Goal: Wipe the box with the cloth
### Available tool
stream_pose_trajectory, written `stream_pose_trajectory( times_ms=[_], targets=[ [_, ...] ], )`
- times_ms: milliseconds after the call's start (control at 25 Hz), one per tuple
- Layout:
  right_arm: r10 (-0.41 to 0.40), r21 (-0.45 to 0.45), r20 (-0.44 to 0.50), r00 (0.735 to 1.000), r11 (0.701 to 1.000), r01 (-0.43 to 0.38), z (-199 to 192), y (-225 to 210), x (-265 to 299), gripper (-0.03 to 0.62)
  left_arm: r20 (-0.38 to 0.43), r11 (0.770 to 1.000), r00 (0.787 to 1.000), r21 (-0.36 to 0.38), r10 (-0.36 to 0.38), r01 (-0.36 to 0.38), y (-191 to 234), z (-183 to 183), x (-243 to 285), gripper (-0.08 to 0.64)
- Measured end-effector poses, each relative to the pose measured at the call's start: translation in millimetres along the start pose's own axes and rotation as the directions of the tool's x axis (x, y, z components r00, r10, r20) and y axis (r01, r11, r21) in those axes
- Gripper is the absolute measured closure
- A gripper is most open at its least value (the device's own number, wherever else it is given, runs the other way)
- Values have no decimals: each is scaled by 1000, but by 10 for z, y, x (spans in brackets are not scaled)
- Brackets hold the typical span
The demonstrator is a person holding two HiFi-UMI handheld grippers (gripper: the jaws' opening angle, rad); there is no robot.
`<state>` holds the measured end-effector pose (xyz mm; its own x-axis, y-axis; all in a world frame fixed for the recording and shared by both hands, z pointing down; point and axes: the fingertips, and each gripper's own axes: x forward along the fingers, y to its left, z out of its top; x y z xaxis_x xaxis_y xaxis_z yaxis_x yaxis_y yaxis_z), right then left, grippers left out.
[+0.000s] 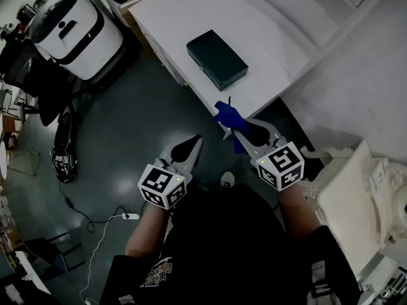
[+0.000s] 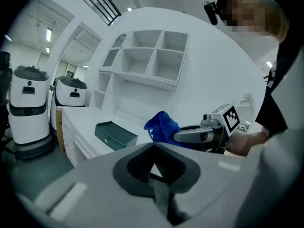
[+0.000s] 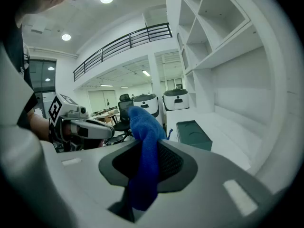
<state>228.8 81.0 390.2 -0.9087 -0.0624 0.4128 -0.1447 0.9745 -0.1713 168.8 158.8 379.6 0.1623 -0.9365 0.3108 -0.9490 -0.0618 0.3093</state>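
Note:
A dark green box (image 1: pixel 217 59) lies on the white counter (image 1: pixel 191 14); the left gripper view shows the box (image 2: pixel 115 134) and the right gripper view shows the box (image 3: pixel 194 134). My right gripper (image 1: pixel 233 127) is shut on a blue cloth (image 1: pixel 227 118) just off the counter's near edge, short of the box. The cloth (image 3: pixel 144 153) hangs between its jaws. My left gripper (image 1: pixel 193 143) is shut with nothing in it, over the dark floor left of the right one. From the left gripper view, the cloth (image 2: pixel 161 126) sticks out of the right gripper (image 2: pixel 176 137).
A white wheeled robot (image 1: pixel 71 25) stands on the floor left of the counter. White shelving (image 2: pixel 142 61) rises behind the counter. A cream-coloured machine (image 1: pixel 359 199) sits at the right. A cable and a small device (image 1: pixel 63 161) lie on the floor at left.

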Motion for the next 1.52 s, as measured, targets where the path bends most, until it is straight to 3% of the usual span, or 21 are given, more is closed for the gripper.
stream_pose_trajectory(
  times_ms=[560,960,1520],
  targets=[
    [-3,54,20,1000,999,2,27,42,25,474,-1,1000,1000,7,-10,10,11,3,-81,560],
    [-31,64,1,1000,997,31,56,297,254,476,3,1000,1000,0,-23,23,268,-2,-364,560],
    [-111,101,-5,994,989,111,142,742,577,476,-24,994,994,9,-105,105,676,-6,-795,560]
  ],
)
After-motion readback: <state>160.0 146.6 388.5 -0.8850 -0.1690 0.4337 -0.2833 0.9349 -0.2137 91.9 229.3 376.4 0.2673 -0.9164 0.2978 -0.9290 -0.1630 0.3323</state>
